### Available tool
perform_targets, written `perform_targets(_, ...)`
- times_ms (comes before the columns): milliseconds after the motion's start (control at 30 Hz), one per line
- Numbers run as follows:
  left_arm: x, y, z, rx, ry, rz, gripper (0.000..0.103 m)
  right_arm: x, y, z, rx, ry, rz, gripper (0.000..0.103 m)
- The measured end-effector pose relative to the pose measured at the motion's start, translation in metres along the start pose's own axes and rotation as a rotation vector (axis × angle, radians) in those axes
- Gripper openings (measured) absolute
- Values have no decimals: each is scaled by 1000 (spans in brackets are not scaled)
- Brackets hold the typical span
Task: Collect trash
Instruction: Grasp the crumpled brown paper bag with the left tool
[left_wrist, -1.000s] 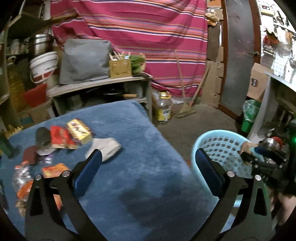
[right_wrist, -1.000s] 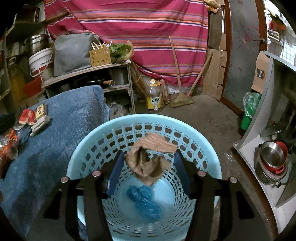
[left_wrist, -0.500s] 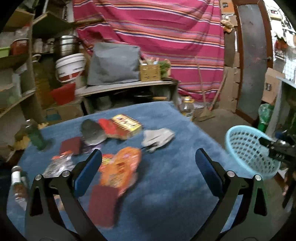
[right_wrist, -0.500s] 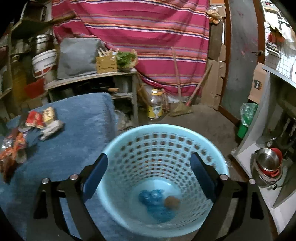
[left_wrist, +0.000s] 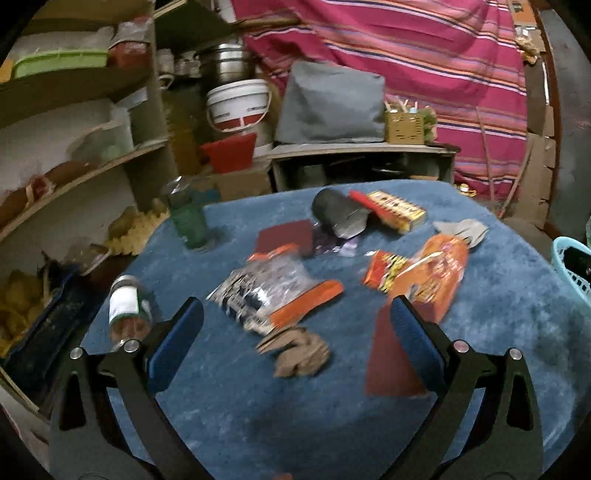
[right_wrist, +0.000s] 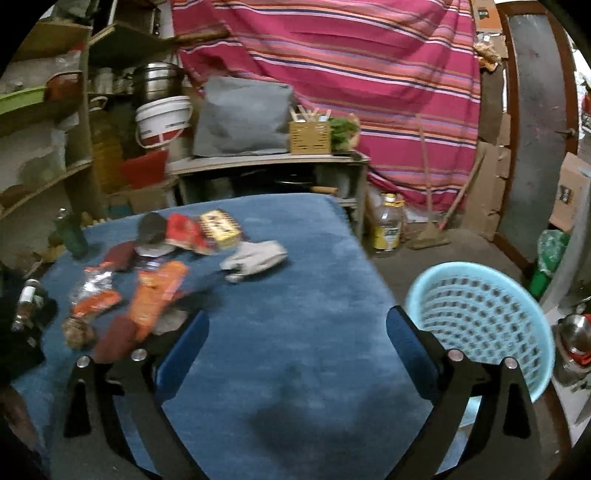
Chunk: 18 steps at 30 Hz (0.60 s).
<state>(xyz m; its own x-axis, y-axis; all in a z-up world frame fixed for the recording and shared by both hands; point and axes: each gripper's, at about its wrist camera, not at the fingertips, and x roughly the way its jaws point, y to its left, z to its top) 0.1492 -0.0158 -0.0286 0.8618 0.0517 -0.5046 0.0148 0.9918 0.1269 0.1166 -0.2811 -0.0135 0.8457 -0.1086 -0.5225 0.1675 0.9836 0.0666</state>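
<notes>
Cluttered storeroom, striped pink cloth at the back, shelves at nine o'clock, and a blue-covered surface strewn with litter. Between pickups, by the look of it: both grippers empty and facing the pile. Left gripper spread wide, nothing between the pads, with a crumpled brown paper just ahead at twelve o'clock. Right gripper with jaws opening, almost fully apart, nothing between them, over bare blue cloth; light blue basket on the floor at two o'clock from it, just beside the surface's edge.

Next move, most likely: lowering the left gripper around the brown paper, closing on it, then carrying it toward three o'clock to the basket.

Counted in the left view: one basket, one brown paper wad, roughly ten wrappers and packets (blur forbids an exact tally), one crumpled grey piece, one upright green bottle, one lying bottle.
</notes>
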Motion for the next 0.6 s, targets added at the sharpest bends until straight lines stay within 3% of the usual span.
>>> perform_targets(300,36,24,-24,-50,110,-23,98,12,62,-33,-44,-3,10,95)
perform_targets(600,58,26,-29,-77,198,-59,97,26,48,-41,-27,36,-36,95)
